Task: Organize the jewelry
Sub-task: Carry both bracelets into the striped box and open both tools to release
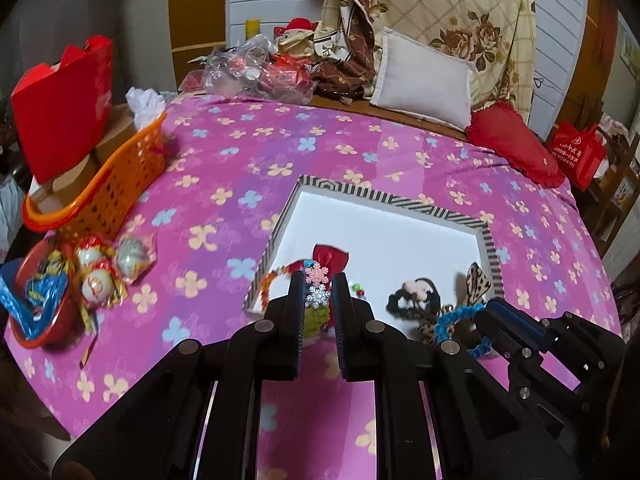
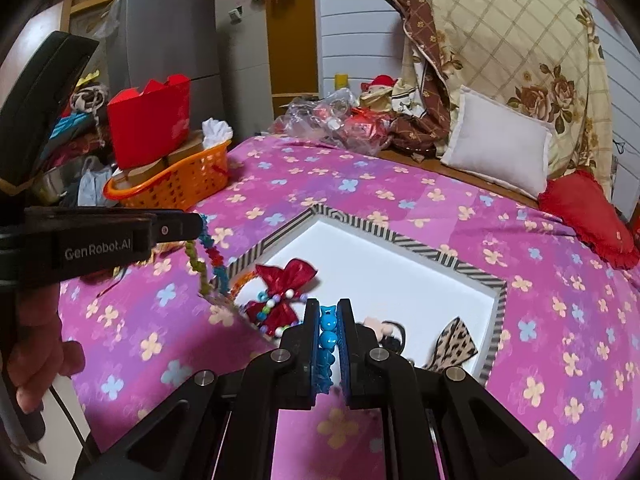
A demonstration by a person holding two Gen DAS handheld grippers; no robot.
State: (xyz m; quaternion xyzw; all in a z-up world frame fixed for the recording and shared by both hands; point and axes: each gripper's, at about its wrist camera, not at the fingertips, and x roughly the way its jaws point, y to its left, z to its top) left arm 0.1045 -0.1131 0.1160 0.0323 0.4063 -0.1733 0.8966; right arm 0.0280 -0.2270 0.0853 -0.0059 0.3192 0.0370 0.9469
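Observation:
A white tray with a striped rim (image 1: 384, 198) (image 2: 404, 240) lies on the pink flowered bedspread. My left gripper (image 1: 318, 288) is shut on a snowflake hair band (image 1: 318, 286), which hangs as a coloured strand (image 2: 208, 256) over the tray's left edge in the right wrist view. My right gripper (image 2: 329, 316) is shut on a blue bead bracelet (image 2: 328, 332) (image 1: 456, 320) at the tray's near edge. In the tray lie a red bow (image 2: 286, 276), a black hair tie (image 1: 412, 298) and a leopard-print bow (image 2: 456, 340).
An orange basket (image 1: 112, 184) with a red box (image 1: 68, 108) stands at the bed's left edge. Wrapped sweets (image 1: 100, 276) and a red bowl (image 1: 36, 300) lie near left. Pillows (image 1: 424, 80), a red cushion (image 1: 516, 144) and plastic bags (image 1: 256, 68) crowd the far side.

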